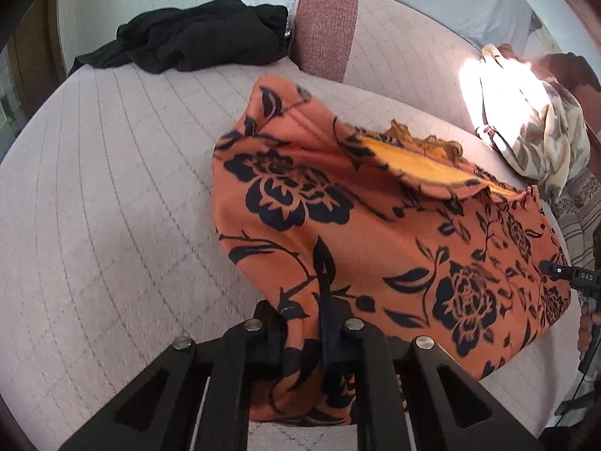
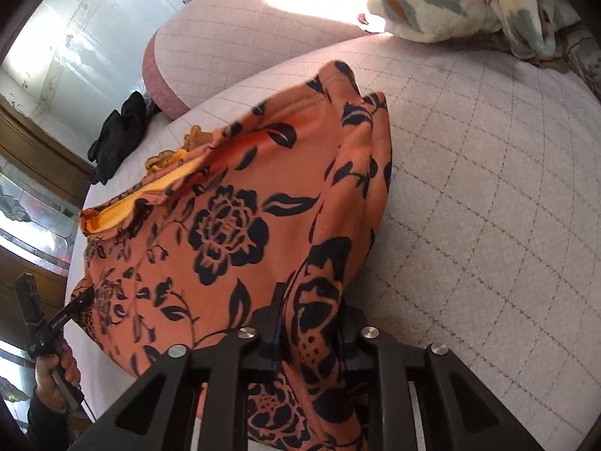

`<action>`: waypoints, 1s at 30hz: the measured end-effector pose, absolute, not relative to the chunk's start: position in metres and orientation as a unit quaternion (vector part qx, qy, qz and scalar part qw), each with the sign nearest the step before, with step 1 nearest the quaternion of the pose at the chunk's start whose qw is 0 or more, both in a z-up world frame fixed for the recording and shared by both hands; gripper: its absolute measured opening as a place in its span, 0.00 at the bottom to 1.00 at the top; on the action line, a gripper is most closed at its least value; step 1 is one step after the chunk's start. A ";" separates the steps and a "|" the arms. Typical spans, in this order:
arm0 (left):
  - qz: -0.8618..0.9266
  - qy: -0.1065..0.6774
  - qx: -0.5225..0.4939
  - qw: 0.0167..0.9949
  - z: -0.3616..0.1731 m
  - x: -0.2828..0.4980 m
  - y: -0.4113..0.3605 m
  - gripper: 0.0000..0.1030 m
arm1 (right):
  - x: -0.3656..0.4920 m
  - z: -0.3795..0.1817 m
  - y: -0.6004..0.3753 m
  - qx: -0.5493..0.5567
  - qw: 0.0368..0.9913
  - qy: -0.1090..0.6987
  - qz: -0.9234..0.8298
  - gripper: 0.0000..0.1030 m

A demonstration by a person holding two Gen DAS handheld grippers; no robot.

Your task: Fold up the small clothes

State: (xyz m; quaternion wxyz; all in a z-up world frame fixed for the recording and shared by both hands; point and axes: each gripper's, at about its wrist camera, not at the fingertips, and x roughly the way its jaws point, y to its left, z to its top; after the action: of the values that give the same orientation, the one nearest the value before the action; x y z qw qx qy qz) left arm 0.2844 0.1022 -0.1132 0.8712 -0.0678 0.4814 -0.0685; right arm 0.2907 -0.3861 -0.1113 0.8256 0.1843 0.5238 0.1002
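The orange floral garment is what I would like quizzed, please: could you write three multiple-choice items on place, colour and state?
1. Where is the black garment?
A. on the far part of the quilted surface, beside the pink cushion
B. inside the orange floral garment
C. in the right gripper

2. What colour is the orange garment's inside?
A. white
B. yellow
C. green

3. How is the left gripper?
A. open above the cloth
B. shut on nothing
C. shut on the orange cloth

Answers: 1 A, it lies heaped next to the cushion; 2 B, yellow shows at the opening; 3 C, cloth is pinched between its fingers.
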 end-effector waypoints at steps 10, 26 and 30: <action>-0.107 0.402 -0.072 0.907 -0.012 0.208 0.101 0.11 | 0.225 -0.017 -0.391 0.198 0.839 0.489 0.137 0.19; -0.095 0.441 -0.099 0.887 -0.078 0.116 0.127 0.42 | 0.068 -0.081 -0.451 0.228 0.827 0.513 0.033 0.66; -0.110 0.435 -0.061 0.892 -0.071 0.153 0.110 0.42 | 0.106 -0.069 -0.453 0.234 0.841 0.486 0.049 0.66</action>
State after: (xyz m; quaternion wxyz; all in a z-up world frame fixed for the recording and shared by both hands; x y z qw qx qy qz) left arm 0.1533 0.1099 -0.0714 0.8917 -0.0614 0.4348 -0.1097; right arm 0.1063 -0.4532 -0.0694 0.8405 0.2337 0.4863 0.0486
